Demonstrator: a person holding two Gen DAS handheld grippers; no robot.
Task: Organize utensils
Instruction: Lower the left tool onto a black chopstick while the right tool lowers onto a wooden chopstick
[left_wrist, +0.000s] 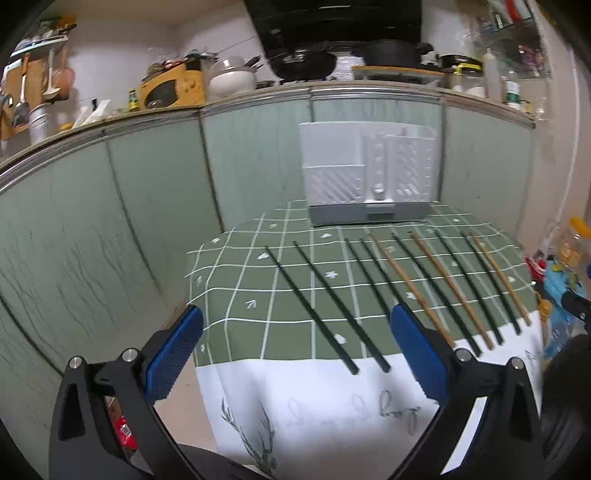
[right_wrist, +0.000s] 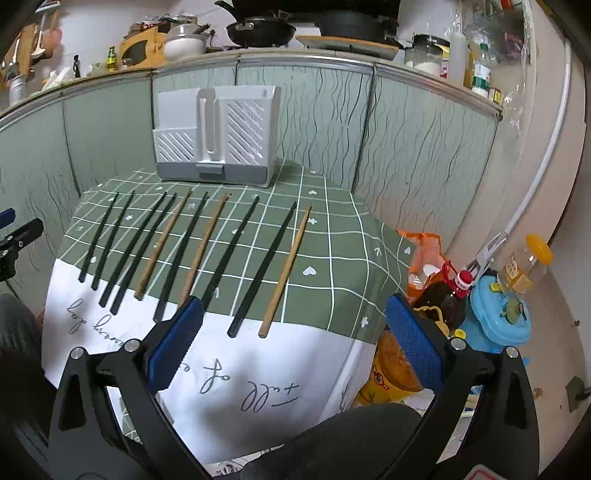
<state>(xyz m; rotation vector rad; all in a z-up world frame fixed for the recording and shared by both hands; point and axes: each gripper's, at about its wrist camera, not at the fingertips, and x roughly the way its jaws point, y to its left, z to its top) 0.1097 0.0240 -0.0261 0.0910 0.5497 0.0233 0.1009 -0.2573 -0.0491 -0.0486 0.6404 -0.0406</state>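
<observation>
The white utensil holder (right_wrist: 216, 138) is sitting at the upper middle of the right wrist frame, with the chopsticks (right_wrist: 207, 251) lying in a row below it, long axes running toward it. Both the right gripper (right_wrist: 291, 332) and left gripper (left_wrist: 295, 343) are hanging wide open and empty; the right one's looking nearer the wooden chopstick (right_wrist: 286, 269) at the row's right end.

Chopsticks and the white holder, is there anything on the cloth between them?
No. In both views only bare green checked cloth lies between the far tips of the chopsticks and the holder.
</observation>
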